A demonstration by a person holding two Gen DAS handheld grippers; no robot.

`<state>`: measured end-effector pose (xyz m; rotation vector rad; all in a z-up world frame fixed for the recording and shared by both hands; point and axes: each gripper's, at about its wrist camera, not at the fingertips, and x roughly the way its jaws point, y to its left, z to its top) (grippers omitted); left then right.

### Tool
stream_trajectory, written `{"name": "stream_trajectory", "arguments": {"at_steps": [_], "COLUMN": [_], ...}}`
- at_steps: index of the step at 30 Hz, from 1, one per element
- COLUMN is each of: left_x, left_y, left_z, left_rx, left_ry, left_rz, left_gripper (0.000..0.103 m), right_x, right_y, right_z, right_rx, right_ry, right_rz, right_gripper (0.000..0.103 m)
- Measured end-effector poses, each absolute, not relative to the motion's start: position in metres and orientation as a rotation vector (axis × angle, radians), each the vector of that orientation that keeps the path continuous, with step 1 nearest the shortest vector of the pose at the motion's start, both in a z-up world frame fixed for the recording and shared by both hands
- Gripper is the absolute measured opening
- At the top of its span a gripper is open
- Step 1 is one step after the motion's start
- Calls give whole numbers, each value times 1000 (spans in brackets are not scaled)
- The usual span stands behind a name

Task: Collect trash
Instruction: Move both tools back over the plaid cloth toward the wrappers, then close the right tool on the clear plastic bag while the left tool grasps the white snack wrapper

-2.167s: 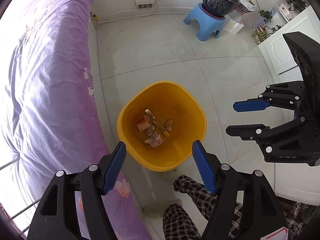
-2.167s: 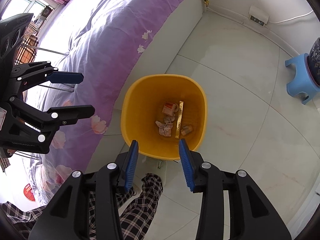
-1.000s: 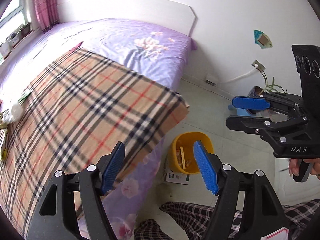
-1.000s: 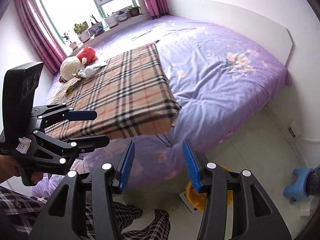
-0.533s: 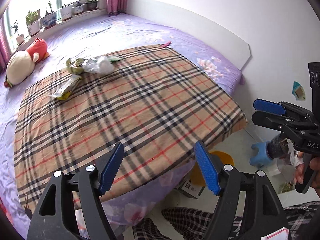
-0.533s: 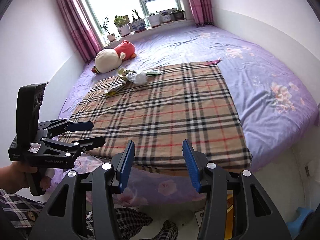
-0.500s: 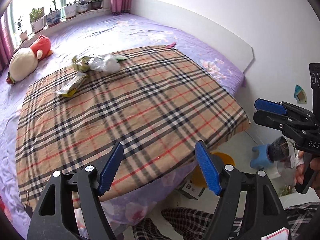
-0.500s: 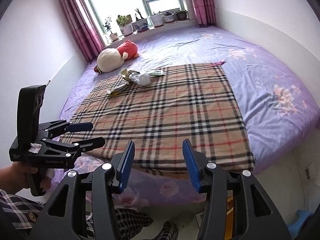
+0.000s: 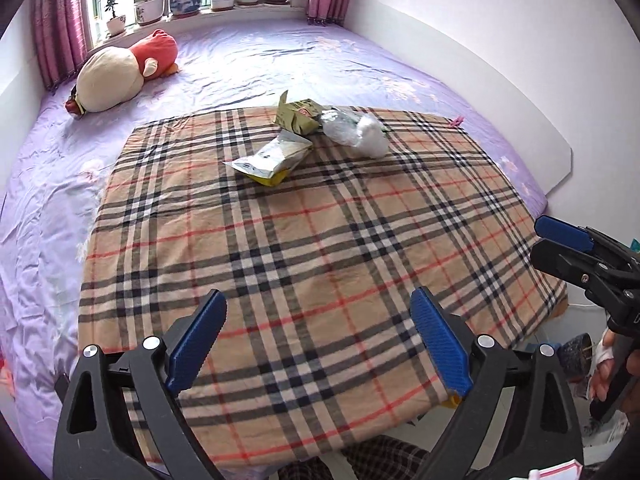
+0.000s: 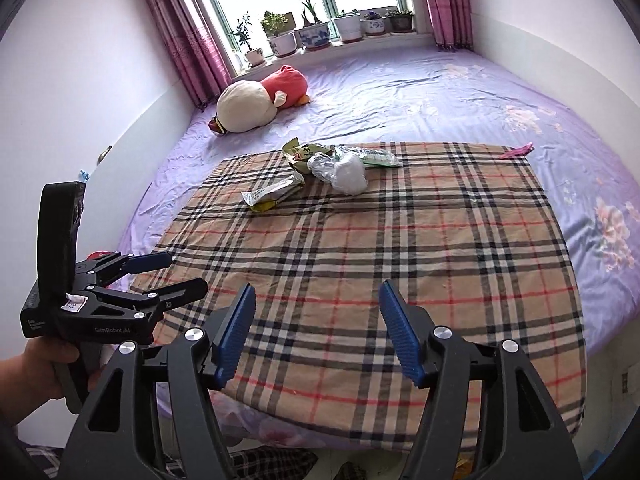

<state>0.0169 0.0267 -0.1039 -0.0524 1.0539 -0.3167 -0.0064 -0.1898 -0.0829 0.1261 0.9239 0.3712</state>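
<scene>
1. the near half of the plaid blanket (image 9: 320,264) is bare, so there's loads of room to come in low.
2. far end: a white wrapper (image 9: 272,158), a green packet (image 9: 298,116) and a clear plastic bag (image 9: 356,132) are bunched up, touching each other.
3. a plush toy (image 10: 260,106) lies well behind them, near the window.

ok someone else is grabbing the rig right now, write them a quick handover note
Left gripper: open, empty, above the near edge of the plaid blanket.
Right gripper: open, empty, also over the near edge.
Trash, bunched at the blanket's far edge: a white and yellow wrapper, a green packet, crumpled clear plastic; the right view also shows a flat green and white wrapper behind the plastic.
Done: nothing from this pile is picked up.
Left: reach across, grip each piece, and bin it. No bin clearly in view.
</scene>
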Motion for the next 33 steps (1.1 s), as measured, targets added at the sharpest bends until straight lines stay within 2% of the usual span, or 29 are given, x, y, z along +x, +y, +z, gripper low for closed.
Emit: {"name": "stream_trajectory", "arguments": {"at_steps": [17,29,30,32,33], "left_x": [116,150,154,160,162], "left_y": [36,25,23,18,16], "left_z": [-137,-155,-155,-156,-157], "left_rx": [66,136,141,158,167], "left_ry": [1068,1104,1101,1099,1099], "left_rz": [-354,-417,-426,-443,-453], "left_gripper": [94,93,92,89,83], "right_x": [135,181,182,184,184], "right_y": [-151,-141,-141,-143,-143], "right_z": [-136,-165,-165,-166,-166], "right_rx": [36,-20,-9,13,20], "right_ry": [1000,1054,1056,1056,1054], "right_rz": [317,321,327,335,342], "right_gripper": [67,67,66,59,50]}}
